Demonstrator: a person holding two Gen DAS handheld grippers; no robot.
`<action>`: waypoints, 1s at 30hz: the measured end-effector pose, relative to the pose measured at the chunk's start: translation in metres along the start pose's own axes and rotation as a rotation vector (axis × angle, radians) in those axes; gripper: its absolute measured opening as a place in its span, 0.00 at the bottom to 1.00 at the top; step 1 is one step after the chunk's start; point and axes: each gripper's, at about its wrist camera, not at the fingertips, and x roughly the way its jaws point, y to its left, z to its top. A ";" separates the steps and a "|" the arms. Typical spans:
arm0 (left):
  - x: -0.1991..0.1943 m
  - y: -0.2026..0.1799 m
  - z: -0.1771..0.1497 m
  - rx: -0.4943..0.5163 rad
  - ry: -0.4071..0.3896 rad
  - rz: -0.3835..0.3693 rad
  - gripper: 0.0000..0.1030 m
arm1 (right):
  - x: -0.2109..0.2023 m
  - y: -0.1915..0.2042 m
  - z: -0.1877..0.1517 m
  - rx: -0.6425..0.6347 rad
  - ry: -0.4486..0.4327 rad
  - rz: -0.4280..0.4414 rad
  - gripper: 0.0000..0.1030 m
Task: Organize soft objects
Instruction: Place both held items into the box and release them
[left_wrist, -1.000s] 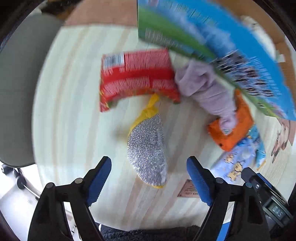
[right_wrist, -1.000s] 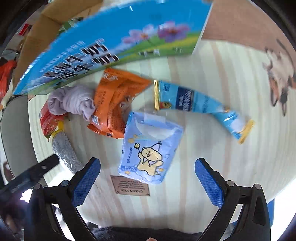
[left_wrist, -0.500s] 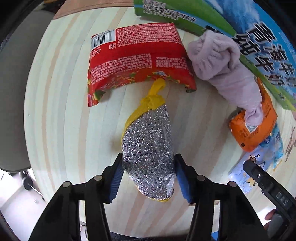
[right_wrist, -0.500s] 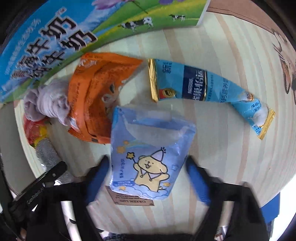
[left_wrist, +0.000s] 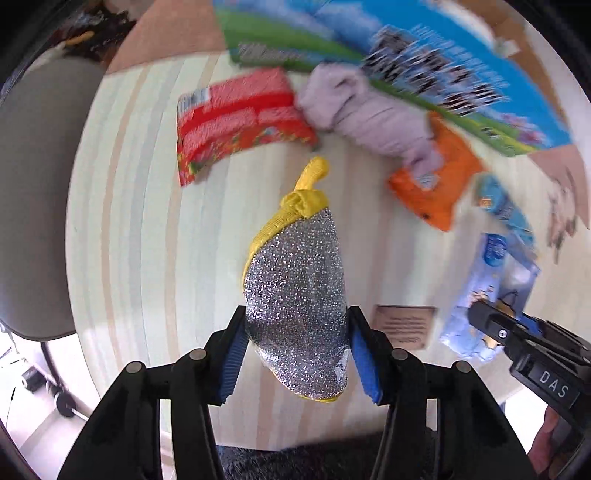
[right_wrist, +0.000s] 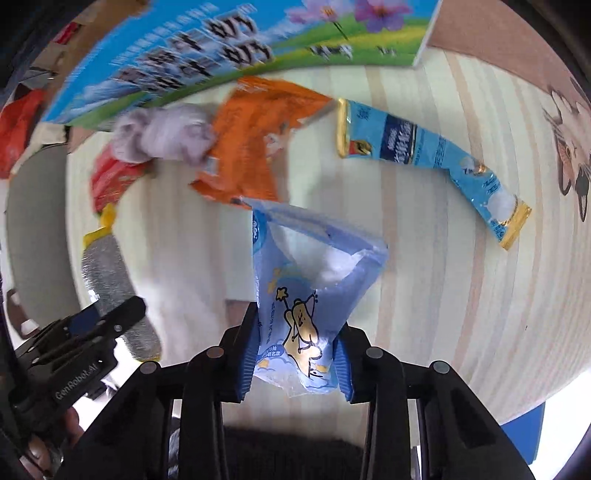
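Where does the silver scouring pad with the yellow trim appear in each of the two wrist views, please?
Left wrist view: the silver scouring pad is at lower centre, clamped in the left gripper.
Right wrist view: the same pad is at the left edge, just above the left gripper's black body.
Shared landmark: the orange packet, beside the lilac cloth in both.
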 end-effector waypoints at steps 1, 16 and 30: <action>-0.007 -0.003 -0.001 0.010 -0.012 -0.008 0.48 | -0.009 0.001 -0.001 -0.005 -0.010 0.016 0.36; -0.184 -0.064 0.200 0.227 -0.277 -0.004 0.48 | -0.182 0.016 0.145 -0.072 -0.265 0.060 0.36; -0.062 -0.075 0.365 0.262 -0.008 0.130 0.49 | -0.076 0.009 0.286 -0.072 -0.047 -0.094 0.36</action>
